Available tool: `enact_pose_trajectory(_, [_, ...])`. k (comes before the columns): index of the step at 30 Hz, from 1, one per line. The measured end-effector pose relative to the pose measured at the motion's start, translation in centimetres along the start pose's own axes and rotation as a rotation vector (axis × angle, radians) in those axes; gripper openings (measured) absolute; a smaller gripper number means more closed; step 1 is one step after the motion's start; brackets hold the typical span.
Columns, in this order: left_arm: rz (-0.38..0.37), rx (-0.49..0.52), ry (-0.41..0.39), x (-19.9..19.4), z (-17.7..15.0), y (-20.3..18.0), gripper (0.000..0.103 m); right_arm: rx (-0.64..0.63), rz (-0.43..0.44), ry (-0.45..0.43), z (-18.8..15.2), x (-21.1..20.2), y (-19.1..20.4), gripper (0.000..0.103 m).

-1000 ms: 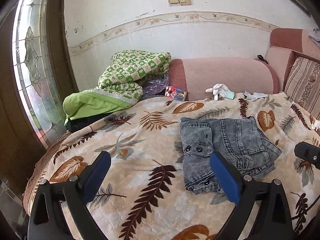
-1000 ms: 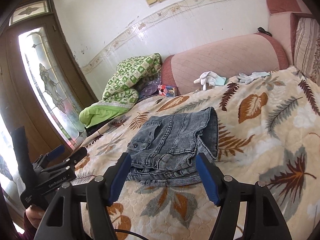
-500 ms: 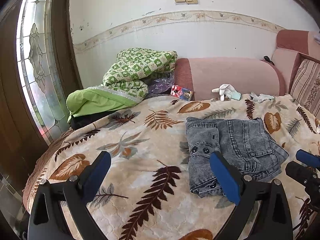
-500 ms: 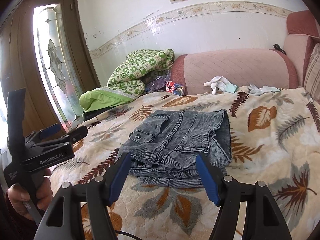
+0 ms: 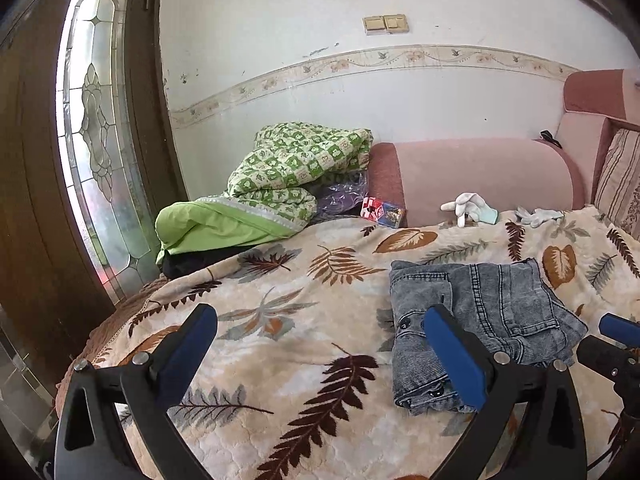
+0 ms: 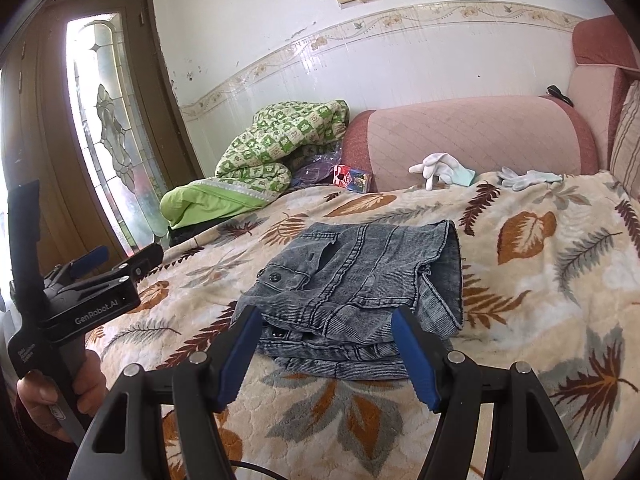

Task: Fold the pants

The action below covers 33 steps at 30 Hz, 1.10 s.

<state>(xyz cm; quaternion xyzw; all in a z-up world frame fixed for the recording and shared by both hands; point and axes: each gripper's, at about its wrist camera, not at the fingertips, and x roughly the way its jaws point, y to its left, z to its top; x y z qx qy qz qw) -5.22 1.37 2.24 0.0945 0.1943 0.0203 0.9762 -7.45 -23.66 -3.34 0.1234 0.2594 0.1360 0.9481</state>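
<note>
Grey washed-denim pants (image 6: 352,280) lie folded compact on leaf-print bed blanket (image 6: 540,280); left tool (image 5: 320,344) and right tool (image 6: 324,350) released, empty. Folding looks finished; next, withdraw.

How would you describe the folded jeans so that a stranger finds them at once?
Start at the leaf blanket covering the bed. Near its front edge, well in front of the pink bolster, lie the jeans, folded into a compact stack. They are the only grey denim there; the other cloth is green or white.

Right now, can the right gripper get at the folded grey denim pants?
Probably yes: the right gripper is open, the folded grey denim pants lie just ahead of its fingertips, and nothing sits between them.
</note>
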Motion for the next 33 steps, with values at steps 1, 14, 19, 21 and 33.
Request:
enact_pose_trajectory(1, [-0.007, 0.001, -0.008, -0.2, 0.0, -0.1, 0.103, -0.001, 0.002, -0.001, 0.0, 0.0, 0.0, 0.071])
enact_pose_trajectory(14, [-0.025, -0.009, -0.029, -0.9, 0.2, 0.0, 0.103, 0.000, -0.002, -0.007, 0.0, -0.1, 0.0, 0.071])
enact_pose_trajectory(19, [-0.022, 0.005, -0.032, -0.9, 0.2, -0.2, 0.103, -0.005, -0.002, -0.002, -0.1, 0.1, 0.1, 0.071])
enact_pose_trajectory(21, [-0.024, 0.009, -0.032, -0.9, 0.1, -0.3, 0.103, -0.007, -0.003, 0.002, -0.1, 0.2, 0.1, 0.071])
enact_pose_trajectory(33, [-0.075, -0.003, -0.029, -0.8, 0.0, -0.3, 0.103, -0.008, -0.006, 0.012, -0.2, 0.5, 0.1, 0.071])
